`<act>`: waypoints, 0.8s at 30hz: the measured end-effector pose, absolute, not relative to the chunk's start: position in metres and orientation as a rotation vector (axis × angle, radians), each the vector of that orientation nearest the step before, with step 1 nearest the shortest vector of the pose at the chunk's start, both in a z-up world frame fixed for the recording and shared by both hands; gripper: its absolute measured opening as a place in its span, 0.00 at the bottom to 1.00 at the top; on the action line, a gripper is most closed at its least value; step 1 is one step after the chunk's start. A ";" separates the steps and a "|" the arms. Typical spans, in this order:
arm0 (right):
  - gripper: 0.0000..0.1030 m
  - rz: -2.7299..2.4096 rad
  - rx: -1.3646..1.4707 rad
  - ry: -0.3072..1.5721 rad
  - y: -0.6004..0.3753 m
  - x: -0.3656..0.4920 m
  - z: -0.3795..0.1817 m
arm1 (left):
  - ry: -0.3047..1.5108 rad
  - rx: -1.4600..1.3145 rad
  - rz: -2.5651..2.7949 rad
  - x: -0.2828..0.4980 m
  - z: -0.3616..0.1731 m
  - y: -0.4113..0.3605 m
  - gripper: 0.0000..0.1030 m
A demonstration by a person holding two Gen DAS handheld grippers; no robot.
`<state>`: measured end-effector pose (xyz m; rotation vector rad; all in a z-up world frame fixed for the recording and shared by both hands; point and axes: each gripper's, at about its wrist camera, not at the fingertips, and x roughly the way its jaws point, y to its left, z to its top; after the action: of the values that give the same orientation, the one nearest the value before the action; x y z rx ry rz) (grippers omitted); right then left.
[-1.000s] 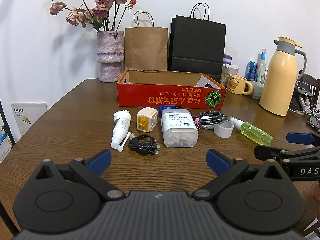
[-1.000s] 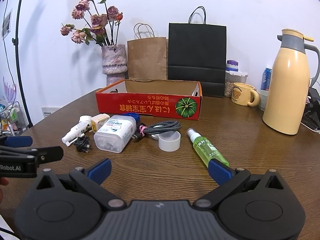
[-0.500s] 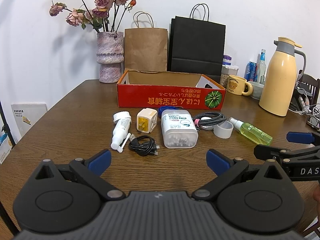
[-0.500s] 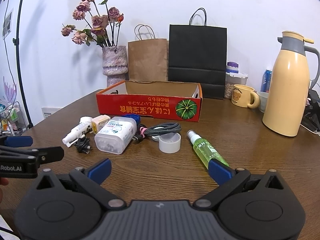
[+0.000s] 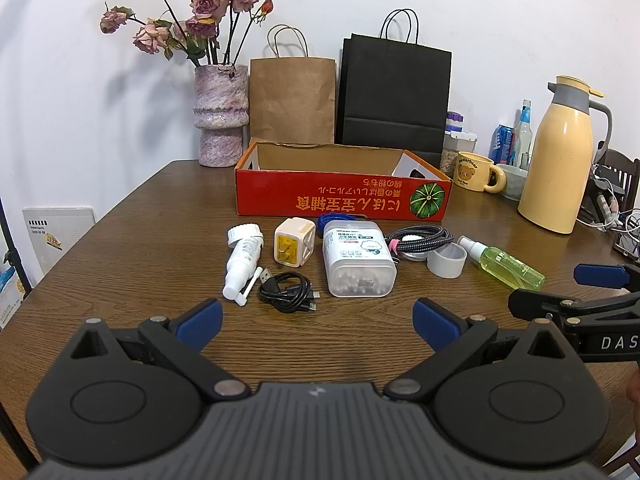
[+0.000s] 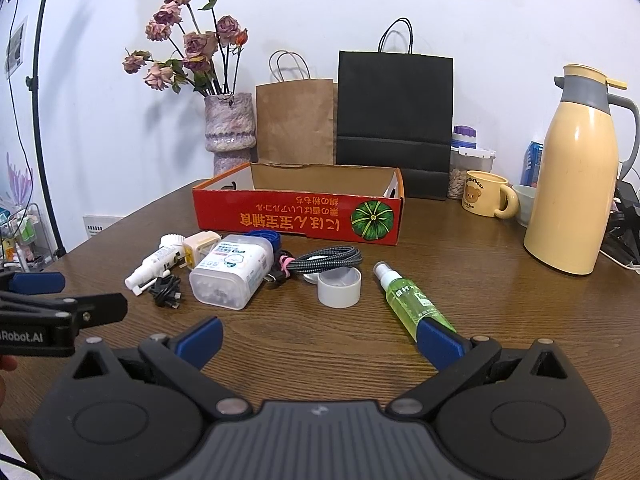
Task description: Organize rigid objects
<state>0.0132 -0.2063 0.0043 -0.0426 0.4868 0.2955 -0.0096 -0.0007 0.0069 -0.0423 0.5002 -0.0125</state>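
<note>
A row of small items lies on the wooden table in front of a red cardboard box (image 5: pixel 344 200) (image 6: pixel 298 216): a white spray bottle (image 5: pixel 242 258), a yellow-white plug adapter (image 5: pixel 294 247), a coiled black cable (image 5: pixel 289 292), a clear cotton-swab box (image 5: pixel 357 264) (image 6: pixel 232 274), a braided cable (image 5: pixel 418 239), a white tape roll (image 5: pixel 447 260) (image 6: pixel 340 287) and a green spray bottle (image 5: pixel 505 266) (image 6: pixel 408 302). My left gripper (image 5: pixel 316 322) is open, just short of the black cable and swab box. My right gripper (image 6: pixel 318 340) is open, its right fingertip beside the green bottle's base.
Behind the box stand a vase of dried roses (image 5: pixel 221 120), a brown paper bag (image 5: pixel 292 104) and a black paper bag (image 5: pixel 394 100). A yellow thermos (image 5: pixel 560 164), a bear mug (image 5: pixel 474 172) and jars sit at the right. Wires lie at the table's far right edge.
Both grippers have barely moved; the views drifted slightly back and up. Nothing was taken hold of, and both stay open.
</note>
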 end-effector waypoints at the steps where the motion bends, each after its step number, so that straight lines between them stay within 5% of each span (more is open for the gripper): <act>1: 1.00 0.295 -0.042 0.487 -0.206 0.013 0.004 | 0.500 -0.042 -0.012 -0.010 0.006 0.000 1.00; 24: 1.00 0.295 -0.043 0.483 -0.207 0.013 0.005 | 0.497 -0.042 -0.012 -0.011 0.007 0.000 1.00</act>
<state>0.0131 -0.2068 0.0046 -0.0425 0.4831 0.2952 -0.0111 -0.0002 0.0075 -0.0422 0.4966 -0.0124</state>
